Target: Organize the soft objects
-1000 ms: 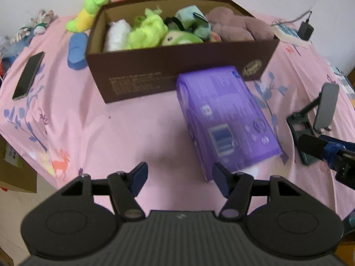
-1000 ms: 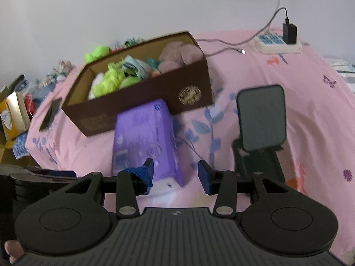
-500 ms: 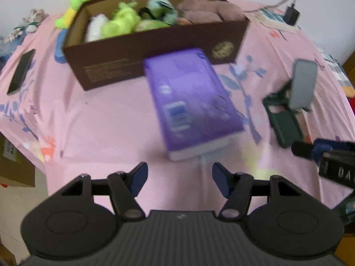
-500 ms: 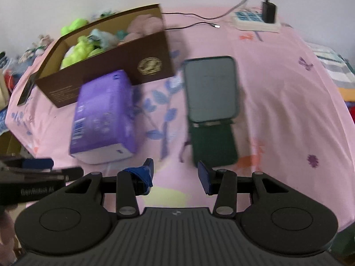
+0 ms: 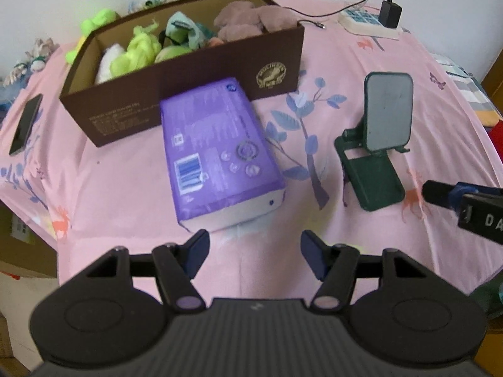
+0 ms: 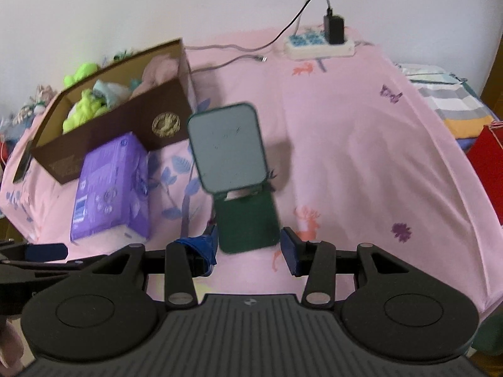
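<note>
Between the parted, empty jaws of the left gripper [image 5: 254,253] and right gripper [image 6: 248,248] lies pink printed bedsheet [image 5: 125,188]. Purple plastic tissue pack [image 5: 217,154] rests against the brown cardboard box [image 5: 195,72] of plush toys [image 5: 138,50]. Both views have shifted right since earlier.

The only letters that read clearly are a white "DA" on the black body of the right claw [image 5: 481,216], cut off by the frame edge. The dark brown cardboard box [image 5: 201,72] bears a round gold emblem and pale print lines, too blurred to read (likewise the barcode label and small print on the purple tissue pack [image 5: 217,154])
</note>
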Motion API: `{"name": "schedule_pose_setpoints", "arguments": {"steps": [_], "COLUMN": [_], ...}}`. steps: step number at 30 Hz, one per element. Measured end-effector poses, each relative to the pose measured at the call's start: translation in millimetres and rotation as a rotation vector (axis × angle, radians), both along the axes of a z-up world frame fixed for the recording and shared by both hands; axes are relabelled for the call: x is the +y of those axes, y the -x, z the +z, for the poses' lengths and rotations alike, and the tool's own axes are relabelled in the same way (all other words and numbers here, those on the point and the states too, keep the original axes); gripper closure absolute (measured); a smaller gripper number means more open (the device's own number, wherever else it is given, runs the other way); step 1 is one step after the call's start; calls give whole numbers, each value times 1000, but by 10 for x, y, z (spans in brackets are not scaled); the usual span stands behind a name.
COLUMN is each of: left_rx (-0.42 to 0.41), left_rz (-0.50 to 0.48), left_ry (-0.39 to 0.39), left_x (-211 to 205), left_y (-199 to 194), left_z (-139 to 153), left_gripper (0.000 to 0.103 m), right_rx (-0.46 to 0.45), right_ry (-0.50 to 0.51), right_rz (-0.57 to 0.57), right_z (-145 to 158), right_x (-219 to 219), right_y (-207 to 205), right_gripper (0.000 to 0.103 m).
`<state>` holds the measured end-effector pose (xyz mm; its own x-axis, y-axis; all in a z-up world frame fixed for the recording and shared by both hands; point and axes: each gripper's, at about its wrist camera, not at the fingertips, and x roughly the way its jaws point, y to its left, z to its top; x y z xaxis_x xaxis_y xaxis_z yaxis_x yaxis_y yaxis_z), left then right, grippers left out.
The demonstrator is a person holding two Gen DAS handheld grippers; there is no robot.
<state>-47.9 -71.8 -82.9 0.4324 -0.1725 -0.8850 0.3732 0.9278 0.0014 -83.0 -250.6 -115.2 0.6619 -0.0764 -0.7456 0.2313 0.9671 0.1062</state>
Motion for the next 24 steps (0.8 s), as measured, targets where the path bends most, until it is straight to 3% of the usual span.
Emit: {"name": "schedule_pose_setpoints", "arguments": {"steps": [14, 24], "left_rx": [-147, -183], "left_rz": [161, 279], "left_ry": [13, 26], "left_x": [61, 305], "left_y": [-78, -154], "left_z": [396, 511], "left_gripper": [37, 35], "right_rx": [-138, -163], "right_ry": [16, 12], "right_rz": [120, 205], "right_z": [358, 479], "right_x": [151, 367], "right_y": [-70, -202], "right_gripper": [75, 75]}}
